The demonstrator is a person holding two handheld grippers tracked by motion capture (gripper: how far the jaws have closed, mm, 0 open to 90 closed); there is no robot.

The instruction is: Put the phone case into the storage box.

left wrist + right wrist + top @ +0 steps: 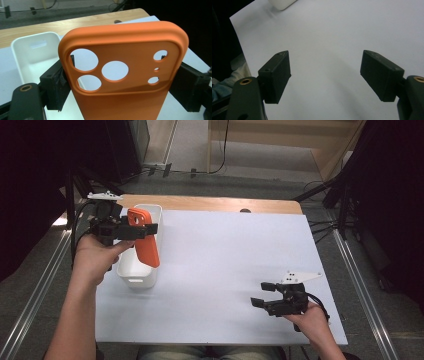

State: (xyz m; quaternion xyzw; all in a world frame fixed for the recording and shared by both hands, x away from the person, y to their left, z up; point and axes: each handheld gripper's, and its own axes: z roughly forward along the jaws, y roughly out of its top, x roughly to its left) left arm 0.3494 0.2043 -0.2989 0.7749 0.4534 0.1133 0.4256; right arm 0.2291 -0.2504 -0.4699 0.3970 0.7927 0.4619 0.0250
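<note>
The orange phone case [146, 242] is soft and matte, with 3 big round holes and 3 small ones at its top end. It hangs upright over the white bin [131, 274], clamped at both sides

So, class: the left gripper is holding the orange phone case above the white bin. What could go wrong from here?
1. The left gripper clamps the orange phone case only near its camera-cutout end, so the long lower part hangs free; it could swing or slip out.
2. The case hangs over the white bin's right rim, not its middle; released here, it might catch the rim and land on the white table sheet.
3. The right gripper sits open, far off, too distant to steady anything.
</note>
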